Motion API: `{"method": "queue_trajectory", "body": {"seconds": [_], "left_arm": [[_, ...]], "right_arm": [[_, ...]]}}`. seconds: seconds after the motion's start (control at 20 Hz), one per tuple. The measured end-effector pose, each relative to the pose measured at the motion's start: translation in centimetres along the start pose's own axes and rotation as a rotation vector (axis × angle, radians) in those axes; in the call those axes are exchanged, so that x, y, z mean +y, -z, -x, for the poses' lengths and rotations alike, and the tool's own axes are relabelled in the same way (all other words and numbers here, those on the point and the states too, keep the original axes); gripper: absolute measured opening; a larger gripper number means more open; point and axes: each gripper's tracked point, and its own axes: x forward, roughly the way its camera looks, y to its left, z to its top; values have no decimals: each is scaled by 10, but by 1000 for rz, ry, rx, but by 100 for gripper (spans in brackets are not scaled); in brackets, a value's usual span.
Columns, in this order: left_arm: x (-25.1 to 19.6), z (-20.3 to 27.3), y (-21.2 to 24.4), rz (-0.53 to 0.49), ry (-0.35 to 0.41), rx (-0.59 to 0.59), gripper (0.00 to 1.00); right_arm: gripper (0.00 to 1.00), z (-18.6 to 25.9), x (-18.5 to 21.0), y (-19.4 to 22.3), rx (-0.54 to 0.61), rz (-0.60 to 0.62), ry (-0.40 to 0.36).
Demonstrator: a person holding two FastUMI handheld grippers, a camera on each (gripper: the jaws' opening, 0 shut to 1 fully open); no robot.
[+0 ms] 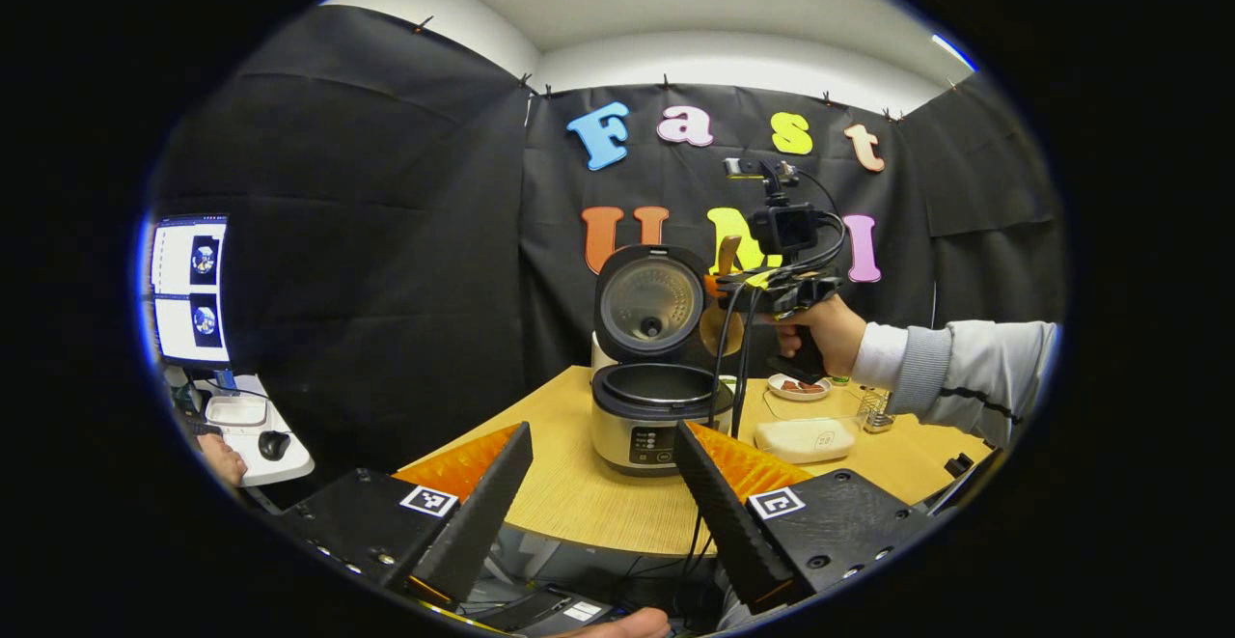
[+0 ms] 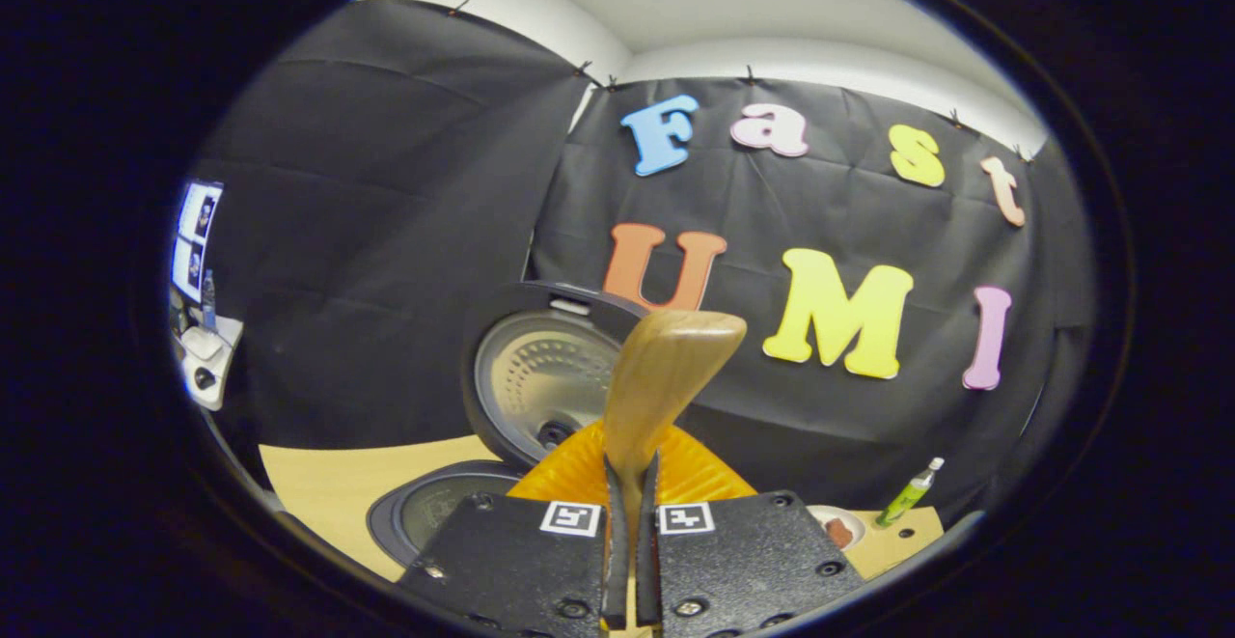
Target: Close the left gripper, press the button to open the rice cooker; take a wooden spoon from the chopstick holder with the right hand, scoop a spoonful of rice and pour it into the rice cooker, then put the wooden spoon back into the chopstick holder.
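tongs (image 2: 629,493) clamp the wooden spoon (image 2: 666,377) beside the open rice cooker (image 2: 540,377).

The rice cooker (image 1: 654,397) has a glossy dark plastic rim, and the inside of its lid (image 1: 648,303) is dull brushed metal dotted with small dimples. The wooden spoon (image 2: 666,377) is smooth, pale, satin-finished wood. The counter (image 1: 579,493) is light wood-grain laminate, matt.

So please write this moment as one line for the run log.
cooker lid: open | right tool: shut on wooden spoon, above pot | left tool: open, idle
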Motion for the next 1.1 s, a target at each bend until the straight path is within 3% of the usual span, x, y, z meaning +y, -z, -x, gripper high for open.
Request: {"method": "queue_trajectory", "body": {"seconds": [0.25,0.8,1.1], "left_arm": [[-23,-1,-4,-24,22,-4,94],[-56,-12,-7,-37,42,-12,94],[-73,-11,-13,-50,69,-28,94]], "right_arm": [[8,9,-84,9,55,-133,97],[9,65,-277,42,77,-193,324],[10,89,-334,83,127,-220,390]]}}
